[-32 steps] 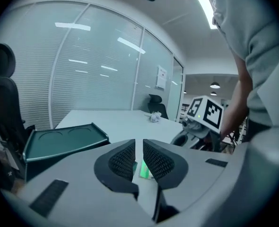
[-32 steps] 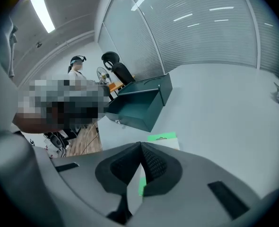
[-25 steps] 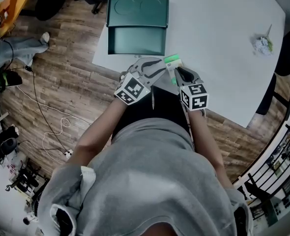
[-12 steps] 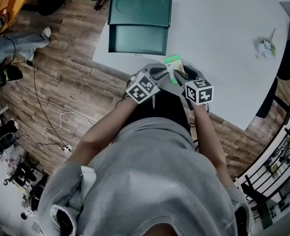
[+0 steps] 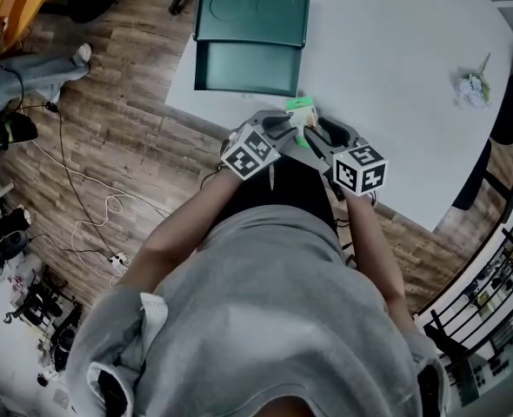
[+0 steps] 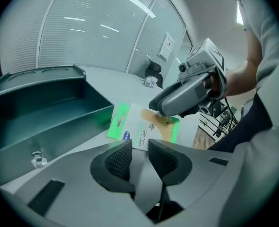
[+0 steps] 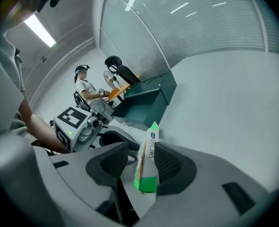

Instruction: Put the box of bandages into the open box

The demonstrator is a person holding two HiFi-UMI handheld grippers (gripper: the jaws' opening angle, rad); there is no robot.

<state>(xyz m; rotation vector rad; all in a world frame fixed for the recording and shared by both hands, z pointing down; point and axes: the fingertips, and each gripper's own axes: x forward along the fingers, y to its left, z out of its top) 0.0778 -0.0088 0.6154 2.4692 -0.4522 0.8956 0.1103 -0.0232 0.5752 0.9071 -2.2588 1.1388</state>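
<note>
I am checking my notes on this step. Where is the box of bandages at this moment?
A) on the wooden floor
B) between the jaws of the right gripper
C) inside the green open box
B: in the right gripper view, the box of bandages stands on edge between the jaws of the right gripper, which are closing, well short of the green open box.

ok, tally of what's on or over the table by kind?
Grippers: 2 (left opening, bandage box at its tips; right closing, that box between its jaws)
Bandage box: 1
Open green box: 1
Small crumpled thing: 1
Total: 5
</note>
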